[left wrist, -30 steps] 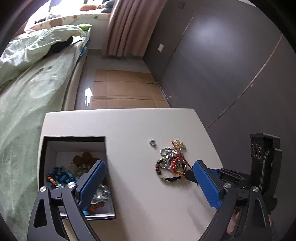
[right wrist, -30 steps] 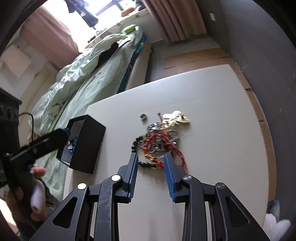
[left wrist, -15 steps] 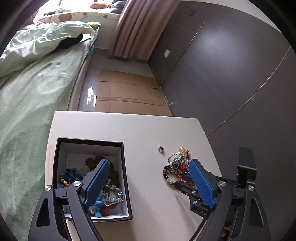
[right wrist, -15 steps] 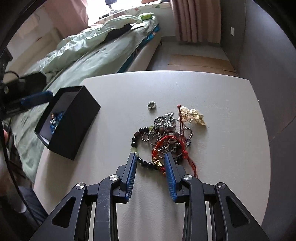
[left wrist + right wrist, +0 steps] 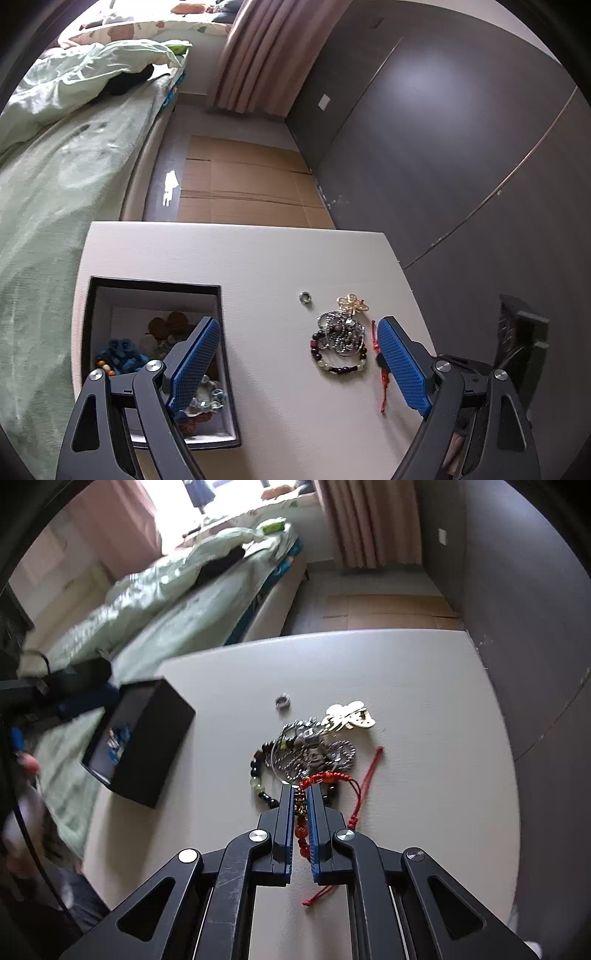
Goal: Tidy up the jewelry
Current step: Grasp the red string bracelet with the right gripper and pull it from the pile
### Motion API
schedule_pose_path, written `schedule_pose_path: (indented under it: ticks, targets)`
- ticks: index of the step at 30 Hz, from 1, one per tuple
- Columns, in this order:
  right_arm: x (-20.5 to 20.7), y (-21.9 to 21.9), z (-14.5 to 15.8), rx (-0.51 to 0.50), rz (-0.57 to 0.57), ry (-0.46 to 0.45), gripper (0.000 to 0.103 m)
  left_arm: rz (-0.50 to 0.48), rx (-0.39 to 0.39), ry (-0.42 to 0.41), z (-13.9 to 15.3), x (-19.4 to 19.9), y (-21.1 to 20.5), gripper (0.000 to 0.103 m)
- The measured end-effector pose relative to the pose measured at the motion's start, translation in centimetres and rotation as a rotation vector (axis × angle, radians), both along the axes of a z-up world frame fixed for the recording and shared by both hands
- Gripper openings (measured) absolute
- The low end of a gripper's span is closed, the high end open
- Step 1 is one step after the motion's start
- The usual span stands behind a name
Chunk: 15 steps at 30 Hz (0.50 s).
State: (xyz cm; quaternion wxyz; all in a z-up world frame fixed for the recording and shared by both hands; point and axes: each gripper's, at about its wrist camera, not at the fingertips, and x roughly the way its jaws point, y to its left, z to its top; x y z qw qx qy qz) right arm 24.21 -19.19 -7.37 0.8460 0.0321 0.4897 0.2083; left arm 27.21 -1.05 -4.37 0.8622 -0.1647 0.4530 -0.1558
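Note:
A heap of jewelry lies on the white table (image 5: 424,686): a silver chain (image 5: 314,755), a dark bead bracelet (image 5: 258,771), a gold brooch (image 5: 349,714) and a small ring (image 5: 283,702). My right gripper (image 5: 300,794) is shut on a red cord bracelet (image 5: 321,777) with orange beads at the near side of the heap. My left gripper (image 5: 295,354) is open and empty, hovering between the black box (image 5: 155,286) and the heap (image 5: 341,336). The box holds several pieces.
A bed with green bedding (image 5: 55,155) runs along the table's left side. A dark wall (image 5: 443,129) stands to the right. Cardboard (image 5: 240,184) covers the floor beyond the table's far edge. The box also shows in the right wrist view (image 5: 147,738).
My right gripper has moved forward to the heap and closed on the red cord bracelet. The left gripper has shifted a little and stays open.

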Motion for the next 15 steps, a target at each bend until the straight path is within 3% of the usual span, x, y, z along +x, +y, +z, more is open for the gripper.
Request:
schedule_pose_path:
  ticks: [7,15]
  targets:
    - [0.1,-4.0,1.5,0.142,-0.093,-0.009,0.008,-0.054,-0.002,0.039,-1.4,0.3,-2.2,0.074]
    - [0.2,-6.2,2.3,0.233,-0.160,-0.025,0.008,-0.137,0.096,0.097,-4.0,0.5,-6.3,0.054]
